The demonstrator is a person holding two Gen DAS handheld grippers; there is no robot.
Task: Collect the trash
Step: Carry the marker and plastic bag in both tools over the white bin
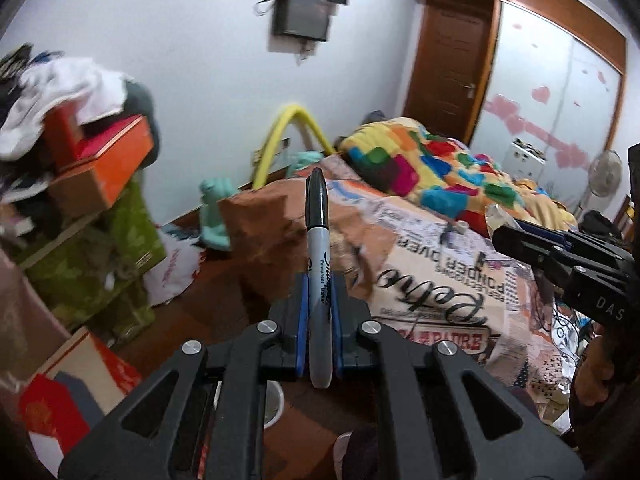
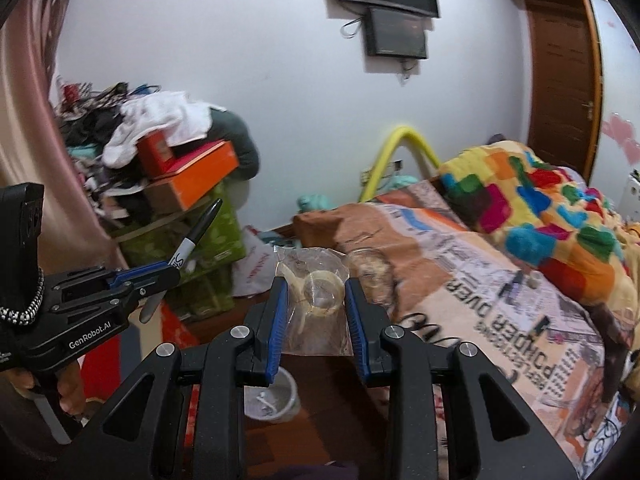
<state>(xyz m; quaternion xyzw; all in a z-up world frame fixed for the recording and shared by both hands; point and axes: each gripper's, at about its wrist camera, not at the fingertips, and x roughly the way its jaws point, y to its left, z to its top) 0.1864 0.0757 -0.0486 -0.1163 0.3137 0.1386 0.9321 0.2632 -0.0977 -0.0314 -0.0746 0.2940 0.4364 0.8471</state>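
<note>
My left gripper [image 1: 319, 280] is shut on a grey permanent marker [image 1: 319, 248] with a black cap, which stands upright between the blue pads. The right wrist view shows this left gripper [image 2: 170, 270] at the left, with the marker [image 2: 192, 238] angled up. My right gripper [image 2: 315, 282] is shut on a clear plastic bag [image 2: 312, 292] holding a roll of tape and pale scraps. In the left wrist view the right gripper [image 1: 500, 222] comes in from the right edge with the bag [image 1: 496, 214] at its tip. A white bucket [image 2: 274, 398] stands on the floor below both grippers.
A bed [image 2: 460, 264] with a printed sheet and a colourful blanket [image 2: 540, 216] fills the right. Small items [image 2: 518, 282] lie on the sheet. Stacked boxes and clothes [image 2: 172, 152] crowd the left beside green cartons [image 2: 192, 240]. A white plastic bag [image 2: 256, 268] lies on the wooden floor.
</note>
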